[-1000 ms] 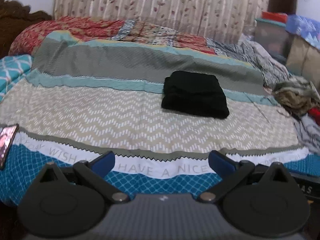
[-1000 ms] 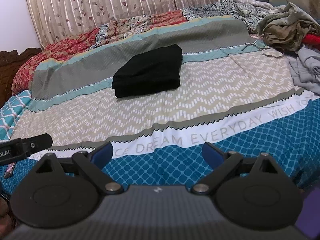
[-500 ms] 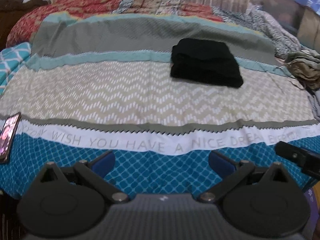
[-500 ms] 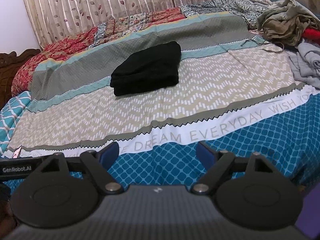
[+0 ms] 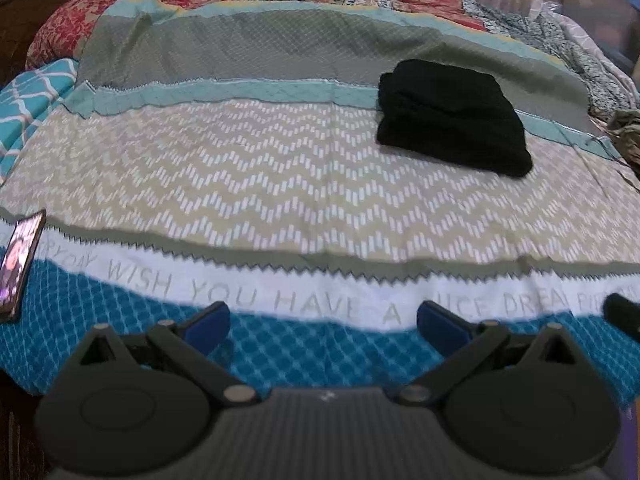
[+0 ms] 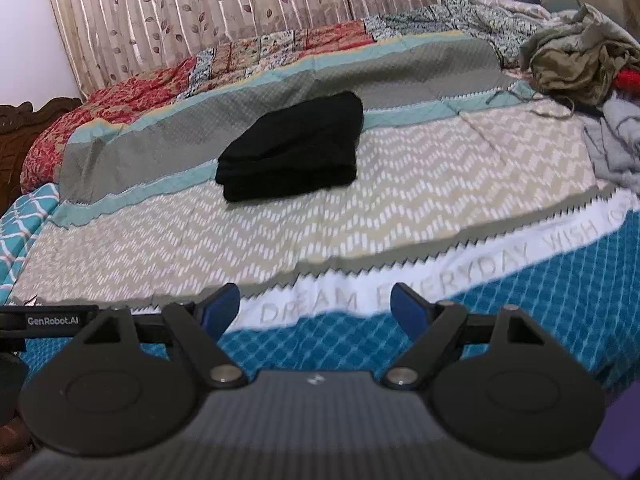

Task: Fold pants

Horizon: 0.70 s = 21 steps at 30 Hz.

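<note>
**K:** Grippers first. State?

**M:** Left gripper [image 5: 322,322]: jaws spread wide, nothing between the blue pads [image 5: 206,326]. It hangs over the teal diamond band at the near edge of the bedspread [image 5: 280,184]. Right gripper [image 6: 316,308]: same, jaws apart, empty, also above the teal band, by the white strip with grey lettering.

**K:** Do they see each other?

**M:** Partly. Right wrist view catches a black bar labelled "GenRobot.AI" at its left edge, so the left unit sits just beside it. Left wrist view shows a dark tip at its right edge.

**K:** Anything else near?

**M:** Phone [image 5: 18,260], screen lit, lying at the left edge of the bed on the teal band.

**K:** Pants?

**M:** Black pants [image 5: 452,118] [image 6: 292,148] lie folded into a compact rectangle, flat on the bedspread. They straddle the chevron band and the light teal stripe, far side reaching the grey band. Well apart from both grippers, right of centre in the left view. Neither gripper touches them.

**K:** Beyond that?

**M:** Heap of olive clothing [image 6: 576,56] at the far right, grey cloth below it. Red patterned quilt [image 6: 132,100] at the far side, then a leaf-print curtain [image 6: 200,12] behind the bed.
</note>
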Available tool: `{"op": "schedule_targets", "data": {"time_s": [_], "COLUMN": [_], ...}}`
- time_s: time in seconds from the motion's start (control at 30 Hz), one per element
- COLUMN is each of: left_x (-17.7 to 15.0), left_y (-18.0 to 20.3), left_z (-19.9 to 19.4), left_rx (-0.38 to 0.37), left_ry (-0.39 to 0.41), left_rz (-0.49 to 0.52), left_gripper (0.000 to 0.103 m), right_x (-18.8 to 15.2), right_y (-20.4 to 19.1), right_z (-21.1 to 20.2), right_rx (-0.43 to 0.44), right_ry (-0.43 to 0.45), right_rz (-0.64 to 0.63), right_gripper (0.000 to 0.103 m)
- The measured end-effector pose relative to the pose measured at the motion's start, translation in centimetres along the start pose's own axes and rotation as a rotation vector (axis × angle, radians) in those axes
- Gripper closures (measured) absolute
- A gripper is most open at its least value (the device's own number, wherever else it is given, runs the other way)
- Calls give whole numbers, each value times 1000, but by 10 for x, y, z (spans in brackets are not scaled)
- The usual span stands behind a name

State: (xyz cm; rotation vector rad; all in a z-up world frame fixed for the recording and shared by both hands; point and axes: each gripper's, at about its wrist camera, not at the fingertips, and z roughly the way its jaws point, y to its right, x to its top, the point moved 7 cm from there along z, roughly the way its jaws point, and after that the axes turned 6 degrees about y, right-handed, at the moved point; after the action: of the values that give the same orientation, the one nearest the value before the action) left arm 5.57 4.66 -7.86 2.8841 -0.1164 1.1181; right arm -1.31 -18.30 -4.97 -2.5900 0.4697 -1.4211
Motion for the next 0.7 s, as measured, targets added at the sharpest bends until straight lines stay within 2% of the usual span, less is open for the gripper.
{"op": "schedule_targets", "data": {"time_s": [0.1,0.23,0.37,0.53,0.63,0.7], "left_x": [20,49,68,69,63,61], "left_y": [7,20,39,62,67,68], "left_z": [11,33,76,137,164,167], "left_rx": [4,33,14,-16,7,11], "left_ry": [37,176,243,186,130,165], "left_rz": [15,59,93,135,118,87], "left_gripper": [0,0,0,0,0,0], "right_x": [15,34,43,48,50,51], "right_y": [10,31,57,69,72,74], "right_z": [11,43,88,132,153,165], "right_rx": [-18,-81,-162,-169,-169,-174], "right_ry": [28,78,61,24,-2,-10], "right_rz": [-9,-80,-132,-157,-166,-181], "right_gripper": [18,15,15,15,15,15]}}
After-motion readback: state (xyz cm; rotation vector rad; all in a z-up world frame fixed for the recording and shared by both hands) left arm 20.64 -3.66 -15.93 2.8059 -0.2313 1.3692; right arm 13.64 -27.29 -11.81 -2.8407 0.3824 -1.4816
